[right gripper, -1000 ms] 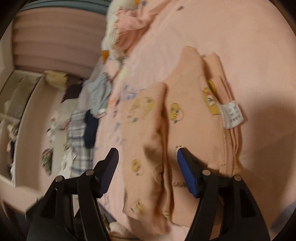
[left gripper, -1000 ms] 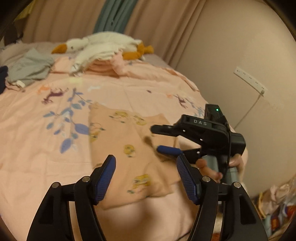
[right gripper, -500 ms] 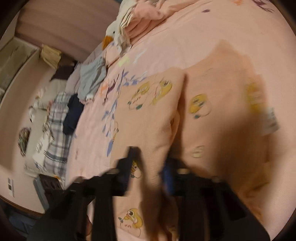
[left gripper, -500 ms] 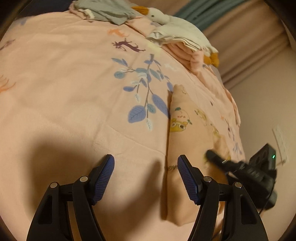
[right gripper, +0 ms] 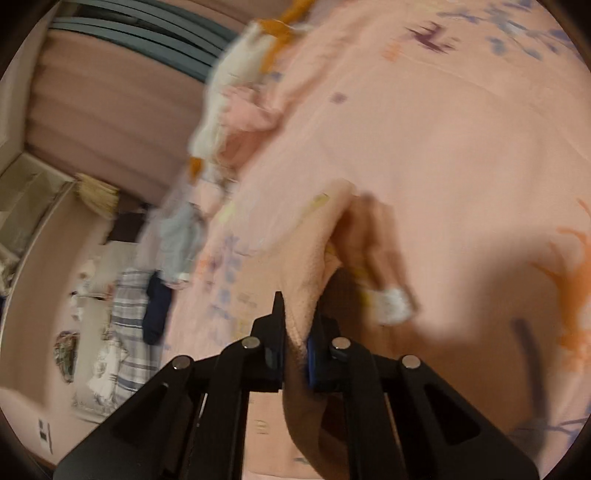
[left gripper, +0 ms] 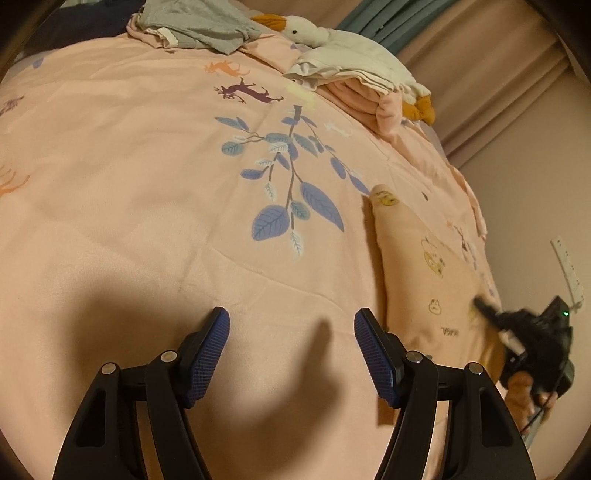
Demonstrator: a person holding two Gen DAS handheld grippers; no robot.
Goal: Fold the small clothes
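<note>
The right gripper (right gripper: 295, 332) has just been closing, and the peach garment (right gripper: 306, 266) is between its jaws — narrow gap, pads pinched on a fold of the cloth. The right wrist view is motion-blurred, but the fabric clearly rises off the bedspread (right gripper: 461, 147) into the jaws, with a white care label (right gripper: 393, 304) dangling just beside the pinch. From the left wrist view the same garment (left gripper: 424, 277) lies as a long narrow strip on the bedspread (left gripper: 147, 184), its long axis running from the near lower right up and away toward the leaf print (left gripper: 291, 195). The right gripper (left gripper: 484, 306) sits at the strip's near end, blurred, with the person's hand (left gripper: 521, 395) below it.

The left gripper (left gripper: 291, 350) is wide open and holds nothing; only bare bedspread shows between its blue pads (left gripper: 207, 354). Key relation: the garment lies off to the right of the left gripper, close past its right finger but not between the jaws, so the right hand is the one on the cloth. The far tip of the strip (left gripper: 384, 195) is well apart from both grippers.

Judgement: the fold in hand is a lengthwise carry by the right gripper, near end toward far end, or a lift to relay the piece. The left gripper would need to shift right to pin or catch an edge. Risk — a single-point pinch may bunch the cloth.

Background: a plush goose (left gripper: 343, 48) on folded clothes (left gripper: 365, 96), plus a grey garment (left gripper: 195, 26) at the far end.
</note>
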